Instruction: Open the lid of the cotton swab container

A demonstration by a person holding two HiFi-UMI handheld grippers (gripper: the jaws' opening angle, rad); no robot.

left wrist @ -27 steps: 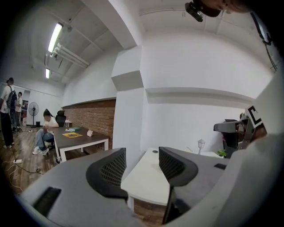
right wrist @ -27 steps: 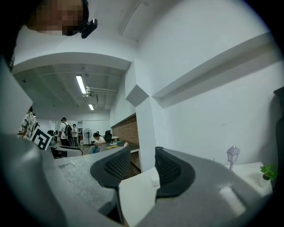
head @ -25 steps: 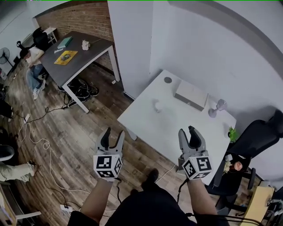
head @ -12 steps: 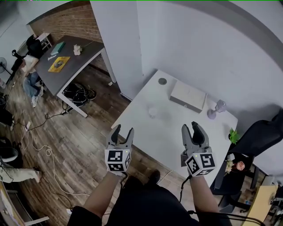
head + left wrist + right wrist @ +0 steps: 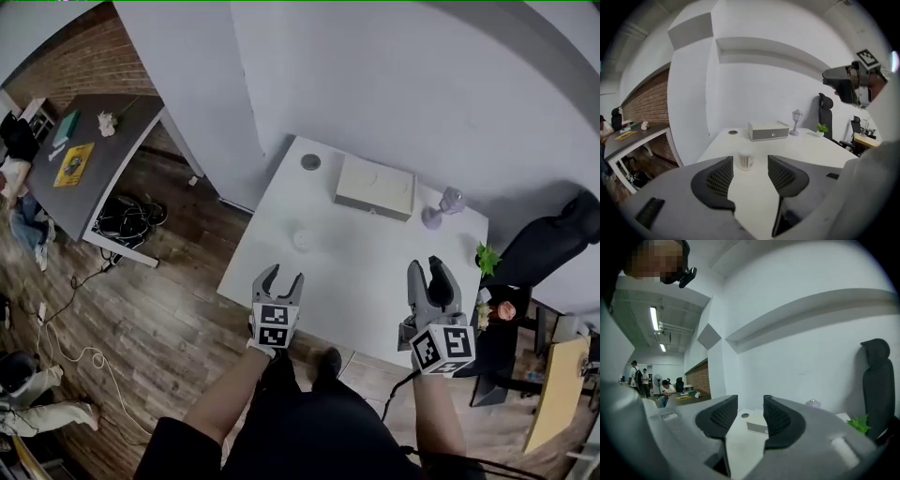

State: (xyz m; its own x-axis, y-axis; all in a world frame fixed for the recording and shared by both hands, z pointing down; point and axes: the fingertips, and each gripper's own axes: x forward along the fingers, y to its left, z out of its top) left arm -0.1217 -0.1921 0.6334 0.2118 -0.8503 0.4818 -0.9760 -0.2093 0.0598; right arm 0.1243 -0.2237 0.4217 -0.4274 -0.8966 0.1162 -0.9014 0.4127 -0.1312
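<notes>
The left tongs (image 5: 282,275) stood apart with nothing between them, held over the near edge of the white counter (image 5: 375,281). The right tongs (image 5: 427,265) were likewise apart and empty, over the same edge and well to the right of the left pair. The cotton swab container (image 5: 301,239) stood upright on the counter just ahead of the left tongs, clear of them, with bare counter between. In the left gripper view it showed in the gap between the jaws, but its lid was too small to make out.

Beyond it, towards the wall, lay a white box (image 5: 375,187), with a round disc (image 5: 310,161) to its left and a small lamp (image 5: 450,201) to its right. A plant (image 5: 486,257) and a black chair (image 5: 553,239) stood right of the right tongs. In the right gripper view the jaws hid most of the counter, leaving only the disc and part of the box visible. Far to the left stood a dark table (image 5: 94,155).
</notes>
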